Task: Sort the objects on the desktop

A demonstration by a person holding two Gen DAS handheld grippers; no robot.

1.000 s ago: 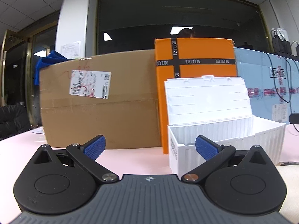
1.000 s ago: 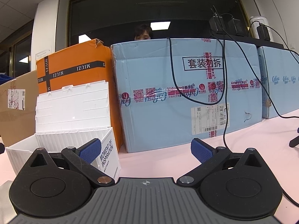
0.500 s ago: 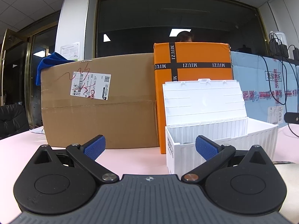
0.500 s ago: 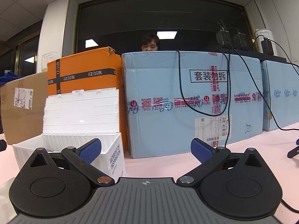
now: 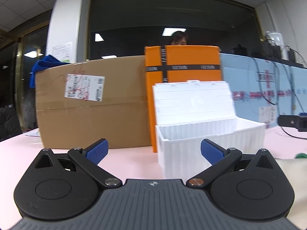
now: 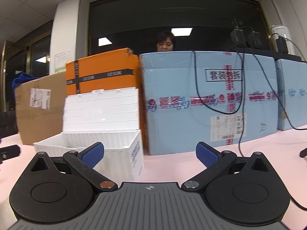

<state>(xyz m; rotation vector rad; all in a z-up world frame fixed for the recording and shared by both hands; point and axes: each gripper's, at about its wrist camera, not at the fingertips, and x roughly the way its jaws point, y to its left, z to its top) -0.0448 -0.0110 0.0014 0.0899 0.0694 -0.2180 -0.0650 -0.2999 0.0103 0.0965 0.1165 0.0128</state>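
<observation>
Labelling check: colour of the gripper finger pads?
Blue, textured finger pads; clearest in the right wrist view.

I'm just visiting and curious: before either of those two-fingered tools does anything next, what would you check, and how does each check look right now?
1. Left tool open, nothing between its fingers: ok.
2. Right tool open, nothing between its fingers: ok.
3. White storage box lid raised, ready to receive things: ok.
4. White storage box standing flat on the pink table: ok.
5. Objects to sort in view: not ok; only a small green item peeks in at the left view's edge.
6. Black cables hanging over the blue carton clear of the tools: ok for now.
</observation>
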